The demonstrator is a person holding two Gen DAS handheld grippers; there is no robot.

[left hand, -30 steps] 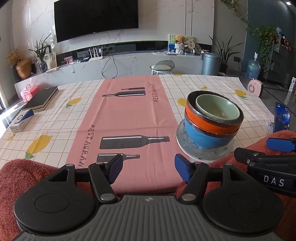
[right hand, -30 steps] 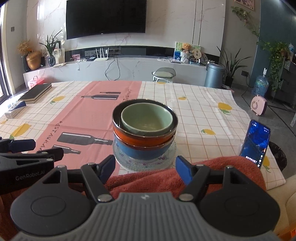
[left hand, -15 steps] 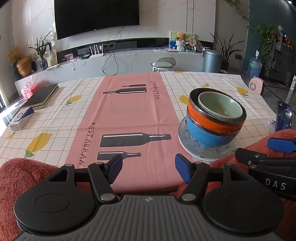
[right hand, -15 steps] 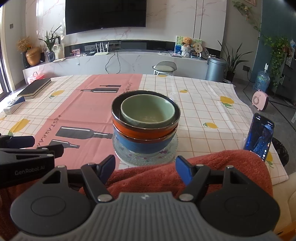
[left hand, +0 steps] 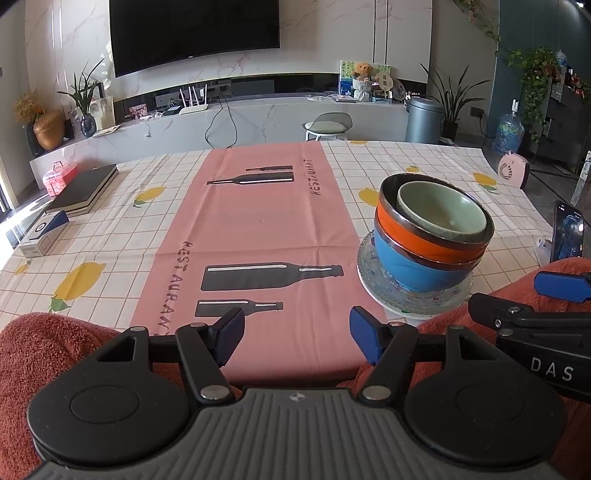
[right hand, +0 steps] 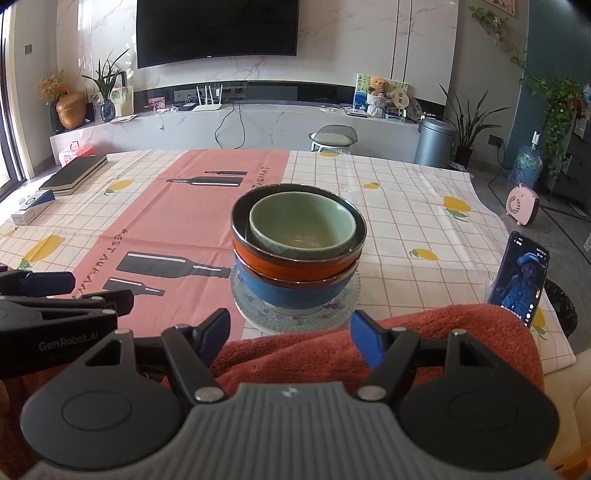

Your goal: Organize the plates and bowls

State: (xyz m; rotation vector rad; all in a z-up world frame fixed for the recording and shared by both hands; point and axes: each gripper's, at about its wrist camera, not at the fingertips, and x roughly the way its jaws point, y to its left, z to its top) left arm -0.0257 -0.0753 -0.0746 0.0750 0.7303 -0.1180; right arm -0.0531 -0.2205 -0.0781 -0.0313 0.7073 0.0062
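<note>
Left gripper [left hand: 297,338]: low at near edge of table [left hand: 424,162], tilted down and fwd, jaws spread wide, nothing between the blue pads, only pink cloth strip [left hand: 266,229] behind the gap. Right gripper [right hand: 290,334]: same pose, just beside the left one, jaws also spread, empty, over a red-brown towel [right hand: 424,343] at table edge. Both w/o contact to any dish.

Stack of dishes right in front of right gripper, a bit apart from its tips: green bowl [right hand: 301,225] inside orange bowl [right hand: 280,264], that one inside blue bowl [right hand: 291,291], all on a glass plate [right hand: 349,299] w/ patterned rim. In left view the stack sits to the right, ahead of the gripper.

Hard to see: person's hands fully hidden behind the gripper bodies; under the glass plate maybe a 2nd white plate (only a thin rim shows, cannot tell). Right gripper only partly visible in left view, cut by frame edge.

Surface: checked tablecloth w/ lemon print, pink strip w/ bottle drawings in the middle. Phone [right hand: 521,278] upright near right table edge, screen on. Dark books [left hand: 83,190] and a small box [left hand: 42,238] at far left. Room behind: big TV [right hand: 218,29] on marble wall, low counter, stool [right hand: 334,136], plants, grey bin [right hand: 434,142].
</note>
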